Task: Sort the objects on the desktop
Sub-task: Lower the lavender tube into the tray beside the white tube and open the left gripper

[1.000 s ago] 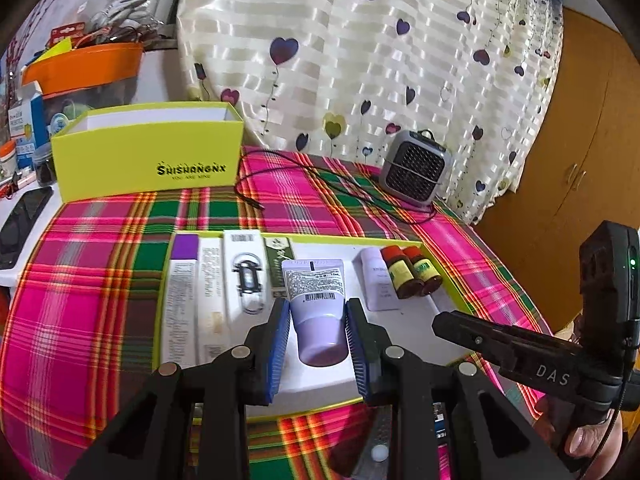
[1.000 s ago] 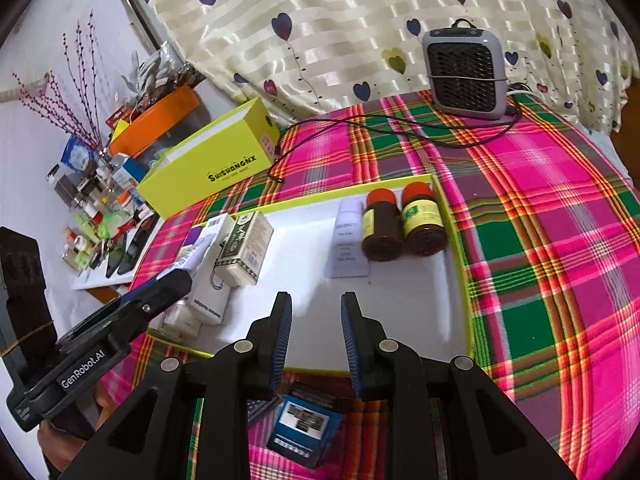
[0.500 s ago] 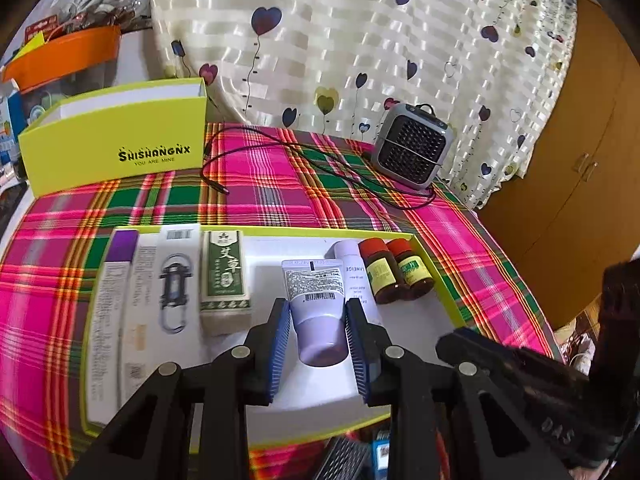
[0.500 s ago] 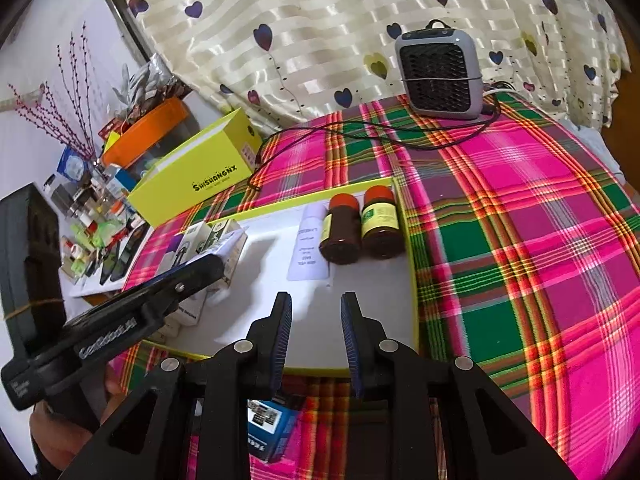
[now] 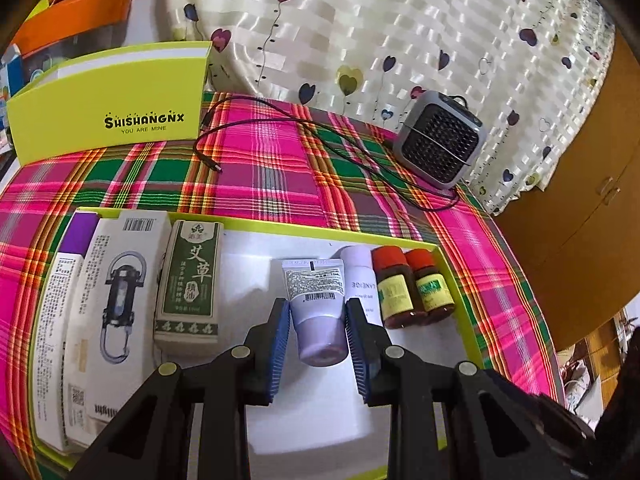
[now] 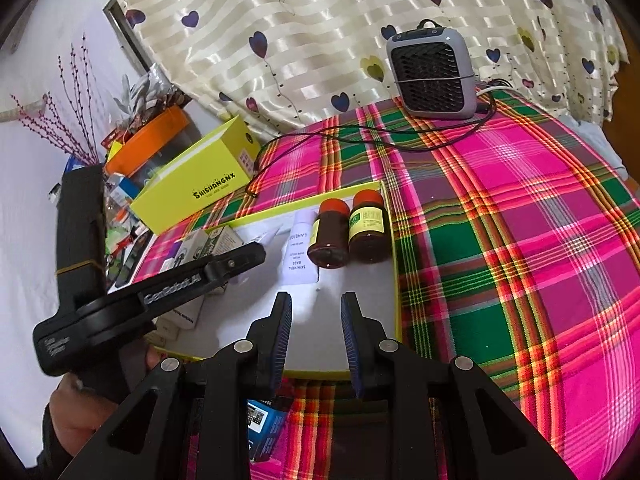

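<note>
**Lilac tube gripped over the tray, right claw empty**

Your left claw (image 5: 318, 320) is clamped on a lilac tube (image 5: 318, 308), its blue pads pressing both sides near the cap end, with the crimped, barcoded end pointing away from you. The tube is over the white floor of the yellow-rimmed tray (image 5: 456, 264); whether it touches the floor you cannot tell.

Just right of the tube in the tray lies a white tube (image 5: 360, 276), and beside that two brown bottles with red caps (image 5: 412, 292) lie side by side, touching. To the left lie a green-labelled box (image 5: 192, 280), a white carton printed with a clip (image 5: 120, 300), and a purple-topped box (image 5: 64, 272) at the tray's left edge.

Your right claw (image 6: 316, 336) hangs over the tray's near right corner with its jaws narrowly parted and nothing between them.

The tray sits on a table with a pink and green plaid cloth (image 6: 520, 240). Behind it stand a yellow box (image 5: 108, 116) and a small grey heater (image 5: 440, 144), with a black cable (image 5: 320, 132) running across the cloth.
</note>
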{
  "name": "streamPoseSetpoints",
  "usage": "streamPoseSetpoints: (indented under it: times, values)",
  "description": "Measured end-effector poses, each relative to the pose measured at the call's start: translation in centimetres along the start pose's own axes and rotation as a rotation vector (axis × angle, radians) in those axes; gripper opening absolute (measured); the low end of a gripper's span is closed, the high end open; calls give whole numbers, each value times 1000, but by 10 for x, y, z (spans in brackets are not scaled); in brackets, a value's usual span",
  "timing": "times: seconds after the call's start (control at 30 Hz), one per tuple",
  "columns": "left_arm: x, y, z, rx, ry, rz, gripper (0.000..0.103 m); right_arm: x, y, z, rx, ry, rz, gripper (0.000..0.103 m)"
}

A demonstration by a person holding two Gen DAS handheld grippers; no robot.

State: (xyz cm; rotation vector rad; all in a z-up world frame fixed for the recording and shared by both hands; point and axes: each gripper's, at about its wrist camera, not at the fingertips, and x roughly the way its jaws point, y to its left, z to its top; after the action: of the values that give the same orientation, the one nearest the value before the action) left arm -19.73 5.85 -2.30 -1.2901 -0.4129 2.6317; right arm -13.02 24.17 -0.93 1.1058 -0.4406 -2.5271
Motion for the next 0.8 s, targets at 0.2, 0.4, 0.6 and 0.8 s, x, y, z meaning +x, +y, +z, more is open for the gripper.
streamPoseSetpoints:
  times: [0.2, 0.4, 0.6, 0.8]
  values:
    - [10, 2, 6, -53, 6, -2, 30, 0, -1, 0, 1, 0, 1, 27]
    - [23, 3, 6, -82, 44, -25, 30, 1, -3, 0, 8, 3, 2, 27]
    - [22, 5, 7, -100, 43, -45, 30, 2, -2, 1, 5, 0, 3, 27]
    - [21, 8, 8, -118, 43, -69, 30, 2, -2, 2, 3, 1, 3, 27]
